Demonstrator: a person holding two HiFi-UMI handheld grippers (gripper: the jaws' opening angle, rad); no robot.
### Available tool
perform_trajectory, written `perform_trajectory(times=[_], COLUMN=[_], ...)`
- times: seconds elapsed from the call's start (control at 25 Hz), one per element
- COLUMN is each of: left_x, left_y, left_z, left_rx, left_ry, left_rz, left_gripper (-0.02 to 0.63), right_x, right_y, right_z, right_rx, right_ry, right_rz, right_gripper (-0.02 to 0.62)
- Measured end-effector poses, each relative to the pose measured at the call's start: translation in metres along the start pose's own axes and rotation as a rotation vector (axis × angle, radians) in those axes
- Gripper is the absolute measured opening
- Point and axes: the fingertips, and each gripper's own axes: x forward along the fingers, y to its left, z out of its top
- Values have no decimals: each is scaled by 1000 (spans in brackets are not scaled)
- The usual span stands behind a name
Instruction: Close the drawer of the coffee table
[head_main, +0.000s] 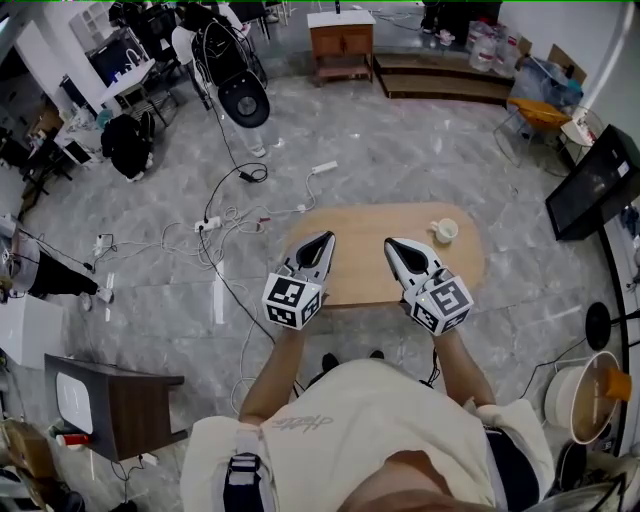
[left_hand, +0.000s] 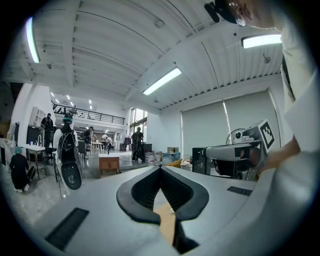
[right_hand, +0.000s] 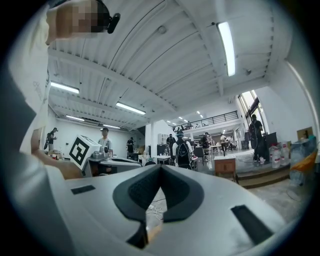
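Left gripper is clenched w/ nothing in it. In the left gripper view the two pads meet at the tip, and only a strip of tan wood shows through the gap below. Right gripper is the same: tips together, nothing held, w/ floor cables and a bit of tan wood visible through the opening.

I'm holding both side by side, roughly level, noses pointing away from me over the near edge of the coffee table. My read on why: closing a drawer is a push, not a grasp, so shut jaws give a blunt, stiff nose and there's no reason to open them. Keeping the pair parallel would also let a push go in square instead of skewing.

The coffee table sits straight ahead, oval wood top, on the grey tiled floor. The drawer itself doesn't show in any view. The table's near side is under the grippers, my forearms and my torso, and no drawer front sticks out past the far or side edges I can see. So I can't tell if it's open or shut. The scene fits a drawer pulled out toward me under my arms, and equally one already flush w/ the frame.

Cup stands on the far right of the top, well apart from both grippers. I judge a push along the near side wouldn't disturb it much, though a hard shove could rattle it.
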Motion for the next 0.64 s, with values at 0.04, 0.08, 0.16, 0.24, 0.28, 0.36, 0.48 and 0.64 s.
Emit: perform_trajectory(times=[0.04,0.08,0.16,0.24,0.28,0.36,0.48,0.64], left_x=[0,0,1,4,5,3,1,10], left_y=[2,4,6,10,13,20,27,31], left_z=[0,-1,-3,-6,-9,-12,-12,-7], left_rx=[-6,-12,-17,-20,-25,-35,-41,-40], left_ry=[-1,-2,-4,0,3,11,15,11], left_rz=[5,7,9,14,16,19,16,12], left_gripper=[5,5,5,5,5,5,5,5], right_x=[1,1,2,6,8,13,19,25], right_y=[-1,-2,-6,-10,-10,-7,-3,-12], right_z=[0,-1,-2,-6,-7,-9,-8,-6], right_rx=[-2,-2,1,6,8,11,12,13], right_ry=[3,6,8,9,10,13,16,17], right_rz=[0,-2,-5,-4,-3,-2,-3,-4], right_gripper=[-6,-6,-6,-6,-6,-6,-6,-6])
